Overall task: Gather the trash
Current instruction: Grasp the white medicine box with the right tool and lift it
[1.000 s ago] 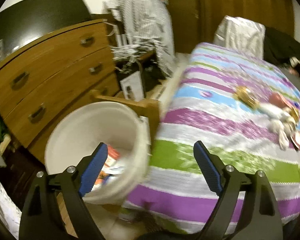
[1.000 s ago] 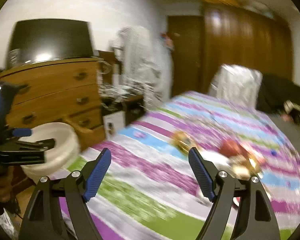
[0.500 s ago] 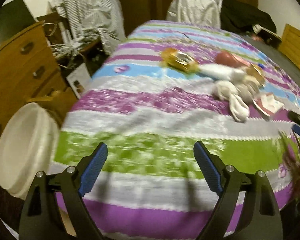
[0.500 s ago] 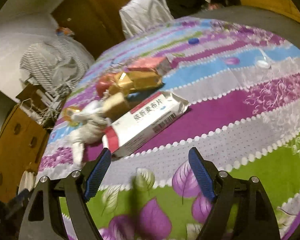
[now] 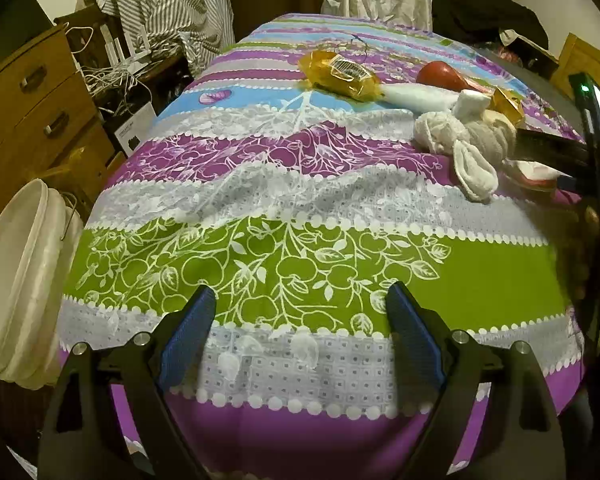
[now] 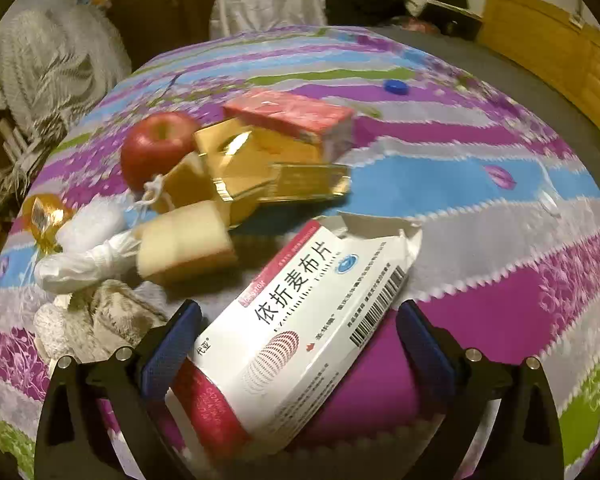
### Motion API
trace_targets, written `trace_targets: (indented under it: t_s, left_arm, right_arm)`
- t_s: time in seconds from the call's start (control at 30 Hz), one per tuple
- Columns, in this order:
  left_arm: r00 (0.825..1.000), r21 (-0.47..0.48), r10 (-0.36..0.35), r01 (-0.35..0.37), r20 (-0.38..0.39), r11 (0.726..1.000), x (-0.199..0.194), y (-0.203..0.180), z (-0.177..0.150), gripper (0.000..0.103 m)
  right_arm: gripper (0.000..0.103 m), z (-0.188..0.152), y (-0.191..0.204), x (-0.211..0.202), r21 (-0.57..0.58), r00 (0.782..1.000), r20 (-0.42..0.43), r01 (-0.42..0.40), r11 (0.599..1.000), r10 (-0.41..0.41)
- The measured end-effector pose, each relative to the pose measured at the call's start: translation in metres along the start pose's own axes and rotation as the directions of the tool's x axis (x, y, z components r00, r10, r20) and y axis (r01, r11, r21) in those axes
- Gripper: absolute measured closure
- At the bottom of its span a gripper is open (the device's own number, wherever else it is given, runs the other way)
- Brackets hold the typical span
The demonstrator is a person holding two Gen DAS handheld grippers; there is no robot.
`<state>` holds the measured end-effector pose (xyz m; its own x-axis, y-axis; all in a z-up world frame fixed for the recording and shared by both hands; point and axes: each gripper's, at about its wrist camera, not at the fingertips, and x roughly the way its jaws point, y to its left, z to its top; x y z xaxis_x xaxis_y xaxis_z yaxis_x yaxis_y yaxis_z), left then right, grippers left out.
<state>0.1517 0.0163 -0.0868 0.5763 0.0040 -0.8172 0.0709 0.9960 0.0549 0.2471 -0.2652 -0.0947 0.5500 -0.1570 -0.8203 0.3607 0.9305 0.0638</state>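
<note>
Right wrist alone shows opening right tongs (image 6: 297, 344) straddling the medicine box (image 6: 300, 336); left tongs (image 5: 300, 332) apart, empty.

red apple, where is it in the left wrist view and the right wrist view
Left wrist view: the red apple lies upper right, far up the bed, behind the white cloth bundle.
Right wrist view: the apple lies left of centre, against the gold boxes.
Shared landmark: the yellow cellophane packet, at the left edge in the right wrist view.
</note>
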Motion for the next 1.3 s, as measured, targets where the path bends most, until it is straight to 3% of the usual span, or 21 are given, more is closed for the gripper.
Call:
trace_targets:
  t_s: [0.2, 0.3, 0.4, 0.57, 0.67, 0.7, 0.73, 0.77, 0.83, 0.93, 1.0, 1.1, 1.17, 1.2, 1.3]
  left_arm:
    - [1.000, 0.004, -0.007, 0.007, 0.014, 1.000, -0.001, 0.004, -0.004, 0.018]
    - [1.000, 0.011, 0.001, -0.001, 0.023, 1.000, -0.001, 0.002, -0.005, 0.018]
    - [1.000, 0.008, 0.007, -0.007, 0.024, 1.000, -0.001, 0.001, -0.005, 0.017]
    - [1.000, 0.011, -0.027, 0.027, 0.010, 1.000, -0.004, -0.008, 0.002, 0.017]
    - [0.998, 0.061, -0.044, 0.041, 0.043, 0.997, -0.015, -0.025, 0.014, 0.017]
    - [0.997, 0.079, -0.052, 0.048, 0.055, 0.996, -0.018, -0.031, 0.019, 0.017]
    - [0.995, 0.101, -0.072, 0.065, 0.067, 0.993, -0.023, -0.038, 0.026, 0.017]
    - [0.993, 0.123, -0.095, 0.085, 0.076, 0.989, -0.027, -0.045, 0.034, 0.017]
    - [0.986, 0.172, -0.138, 0.121, 0.091, 0.978, -0.034, -0.059, 0.051, 0.017]
    - [0.968, 0.285, -0.227, 0.190, 0.105, 0.940, -0.041, -0.087, 0.083, 0.017]
    - [0.953, 0.379, -0.285, 0.227, 0.102, 0.897, -0.042, -0.110, 0.105, 0.017]
    - [0.920, 0.501, -0.384, 0.295, 0.081, 0.814, -0.037, -0.147, 0.139, 0.006]
    - [0.902, 0.560, -0.430, 0.345, 0.023, 0.753, -0.025, -0.174, 0.160, 0.006]
    - [0.899, 0.585, -0.439, 0.359, -0.006, 0.727, -0.019, -0.187, 0.167, 0.006]
    - [0.895, 0.703, -0.439, 0.366, -0.086, 0.610, 0.001, -0.231, 0.177, 0.006]
  right_arm:
    - [0.005, -0.028, -0.046, -0.029, -0.115, 1.000, 0.000, 0.023, 0.993, -0.023]
    - [0.005, -0.045, -0.083, -0.044, -0.115, 1.000, -0.029, -0.010, 0.993, 0.006]
    - [0.005, -0.060, -0.110, -0.062, -0.095, 0.998, -0.004, -0.065, 0.993, 0.065]
    - [0.005, -0.062, -0.103, -0.079, -0.172, 0.980, 0.088, -0.162, 0.972, 0.179]
    - [0.006, -0.051, -0.089, -0.067, -0.248, 0.983, 0.085, -0.138, 0.959, 0.163]
    - [0.010, -0.049, -0.087, -0.061, -0.250, 0.985, 0.069, -0.135, 0.959, 0.157]
    - [0.040, -0.048, -0.089, -0.054, -0.238, 0.981, 0.039, -0.173, 0.956, 0.188]
    - [0.047, -0.048, -0.092, -0.050, -0.213, 0.973, 0.015, -0.222, 0.951, 0.231]
    - [0.048, -0.053, -0.104, -0.053, -0.160, 0.956, 0.030, -0.283, 0.946, 0.292]
    - [0.049, -0.061, -0.121, -0.062, -0.092, 0.933, 0.082, -0.343, 0.935, 0.350]
    - [0.049, -0.063, -0.137, -0.068, -0.045, 0.920, 0.130, -0.366, 0.930, 0.369]
    - [0.049, -0.056, -0.160, -0.072, 0.026, 0.905, 0.202, -0.387, 0.922, 0.374]
    - [0.049, -0.052, -0.170, -0.068, 0.055, 0.895, 0.223, -0.408, 0.912, 0.387]
    - [0.049, -0.053, -0.174, -0.065, 0.065, 0.892, 0.227, -0.415, 0.908, 0.391]
    - [0.049, -0.062, -0.184, -0.036, 0.144, 0.881, 0.193, -0.462, 0.875, 0.433]
